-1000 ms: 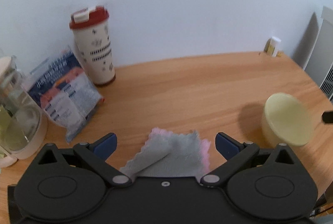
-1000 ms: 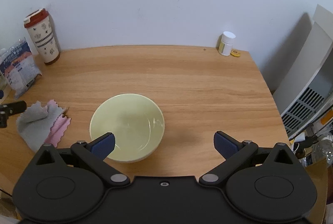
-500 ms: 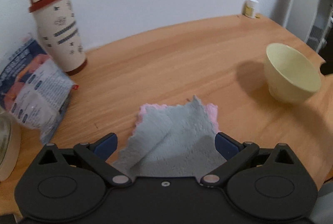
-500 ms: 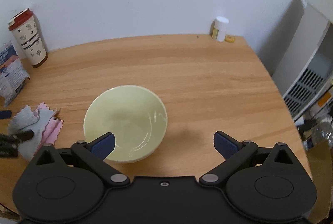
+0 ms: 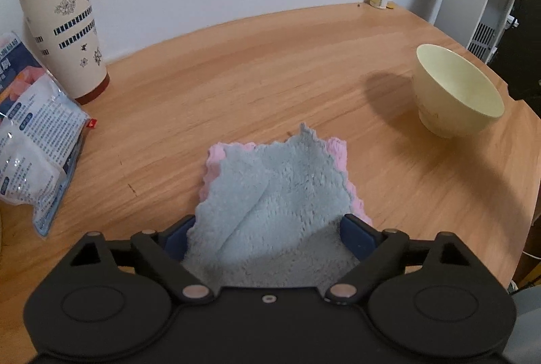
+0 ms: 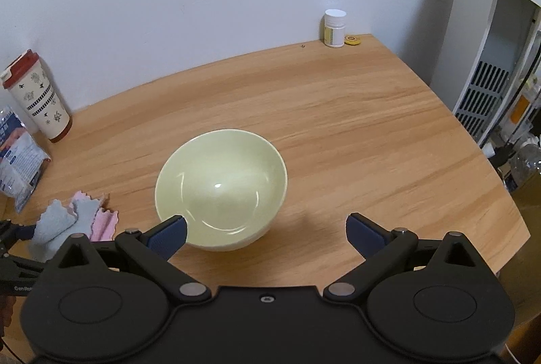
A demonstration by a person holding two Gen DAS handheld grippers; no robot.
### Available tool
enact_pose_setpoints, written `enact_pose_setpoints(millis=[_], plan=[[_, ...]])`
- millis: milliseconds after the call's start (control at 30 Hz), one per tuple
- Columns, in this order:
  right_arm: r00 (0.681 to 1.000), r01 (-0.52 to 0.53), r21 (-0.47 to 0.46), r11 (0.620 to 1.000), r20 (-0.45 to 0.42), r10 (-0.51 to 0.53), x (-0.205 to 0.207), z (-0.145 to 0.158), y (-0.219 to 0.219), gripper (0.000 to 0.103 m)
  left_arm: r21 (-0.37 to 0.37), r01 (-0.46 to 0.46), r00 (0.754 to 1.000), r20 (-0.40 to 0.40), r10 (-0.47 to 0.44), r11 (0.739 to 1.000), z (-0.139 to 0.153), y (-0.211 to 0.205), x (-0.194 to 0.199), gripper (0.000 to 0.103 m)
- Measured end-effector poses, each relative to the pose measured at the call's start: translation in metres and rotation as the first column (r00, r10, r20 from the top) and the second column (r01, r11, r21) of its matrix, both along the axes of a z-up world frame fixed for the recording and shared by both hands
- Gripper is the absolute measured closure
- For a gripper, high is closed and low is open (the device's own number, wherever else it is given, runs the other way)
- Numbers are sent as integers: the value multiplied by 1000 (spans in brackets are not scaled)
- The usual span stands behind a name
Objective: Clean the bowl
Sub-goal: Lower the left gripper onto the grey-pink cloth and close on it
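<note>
On the bench (image 5: 270,66), left claw (image 5: 267,234) is closing around the cloth (image 5: 274,191), not yet gripping; right claw (image 6: 265,234) gapes empty by the bowl (image 6: 221,188); next, pinch and lift.

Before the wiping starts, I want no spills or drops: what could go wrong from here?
The left gripper is closing around the folded grey-and-pink cloth; it may pinch only the top layer, so the cloth could unfold or slip. The right gripper is open, with only one finger in front of the bowl's rim; a wipe now could slide or tip the unheld bowl.
</note>
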State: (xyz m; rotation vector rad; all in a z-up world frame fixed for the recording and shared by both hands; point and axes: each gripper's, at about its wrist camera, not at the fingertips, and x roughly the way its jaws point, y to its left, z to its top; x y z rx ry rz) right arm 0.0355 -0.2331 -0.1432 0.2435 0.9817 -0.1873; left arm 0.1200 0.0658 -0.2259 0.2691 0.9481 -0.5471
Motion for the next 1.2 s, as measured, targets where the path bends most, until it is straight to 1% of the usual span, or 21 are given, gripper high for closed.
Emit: enact_pose_setpoints(millis=[33,67,100,133,200,267,333,400,500,533,567,633,667,700,733,767,867,933,1000,1100,1200], plan=[[1000,5,-4,1000,-1,-5,2,-1,1,1,14,-3,1000,14,3,1000,0,-1,-1,12],[1000,7,-4,1000,-3,-7,3,-2,1,1,27,-2,1000,29,1,1000,0,-2,-3,14],[1000,9,1,1000,-4,-9,4,-2,0,2,29,3,999,32,-4,1000,0,-2,-4,19],[1000,10,7,1000,-6,-10,5,-2,-1,5,30,8,1000,26,-8,1000,0,-2,-4,20],[1000,8,11,1000,-7,-8,9,-3,-2,6,32,3,1000,17,-4,999,0,-2,-4,21],[1000,10,-5,1000,-12,-10,12,-4,-3,7,29,-5,1000,11,5,1000,0,-2,-3,22],[1000,7,-16,1000,-20,-7,17,-8,-6,15,26,-11,1000,7,11,1000,1,-3,-4,25],[999,14,4,1000,-30,-14,21,-12,-12,17,15,-12,1000,4,12,1000,1,-4,-5,34],[999,37,30,999,-41,-36,30,-18,-24,18,0,-14,1000,-4,14,1000,2,-6,-5,36],[998,47,28,999,-44,-46,34,-20,-28,21,0,-24,1000,-7,24,1000,2,-7,-4,37],[998,48,29,998,-45,-47,36,-21,-30,24,-1,-34,999,-11,34,999,2,-9,-4,40],[998,14,72,997,-54,-10,44,-27,-37,29,-5,-63,998,-23,63,998,3,-12,-3,47],[998,6,83,997,-56,-2,46,-29,-38,30,-8,-82,996,-32,81,997,4,-15,-3,53],[998,-11,97,995,-60,17,48,-32,-41,33,-6,-95,995,-38,95,995,4,-17,-3,62],[997,-32,114,993,-64,40,51,-35,-44,35,-3,-110,993,-45,109,994,5,-19,-2,67],[996,-53,131,990,-68,62,54,-39,-48,35,-2,-129,990,-54,129,992,6,-20,-1,72],[992,-89,173,981,-74,103,61,-46,-55,35,2,-204,976,-74,204,979,8,-24,-1,77],[987,-124,210,970,-76,143,68,-51,-61,35,13,-230,971,-68,231,973,9,-27,-3,79],[981,-159,236,959,-74,181,75,-55,-67,35,14,-270,961,-60,270,963,10,-31,-5,86],[971,-203,250,947,-73,228,82,-60,-72,35,9,-319,946,-65,319,948,10,-35,-8,88],[958,-249,278,928,-69,278,87,-65,-77,35,-15,-387,919,-81,385,922,14,-38,-10,88]])
